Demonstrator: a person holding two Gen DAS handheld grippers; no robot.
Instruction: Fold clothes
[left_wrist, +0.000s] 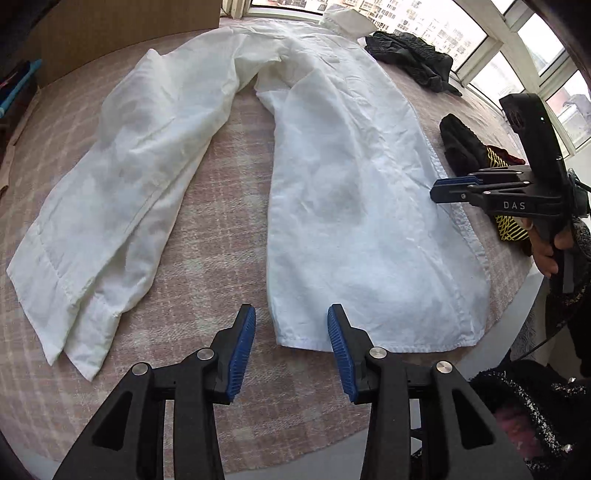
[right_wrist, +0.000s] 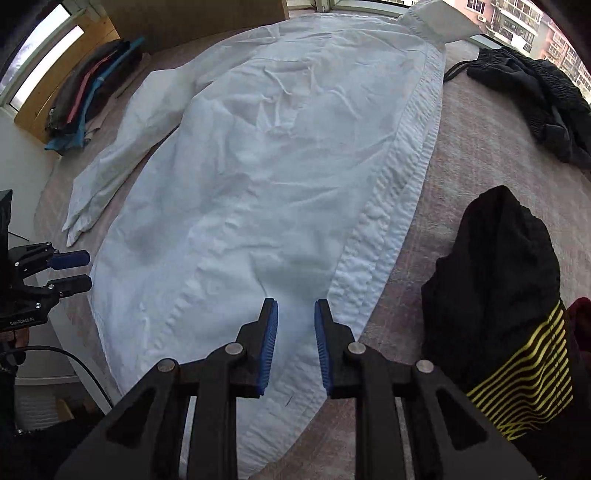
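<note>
Shirt of white cloth lies flat on the pink checked cover, collar toward the windows, its sleeves trailing off to the left of the body. Above the shirt's hem hangs the left gripper, its blue pads parted and nothing between them. Over the shirt's body near the buttoned edge hangs the right gripper, its jaws slightly apart and empty. Right of the shirt lie a black-and-yellow striped garment and a dark crumpled garment.
</note>
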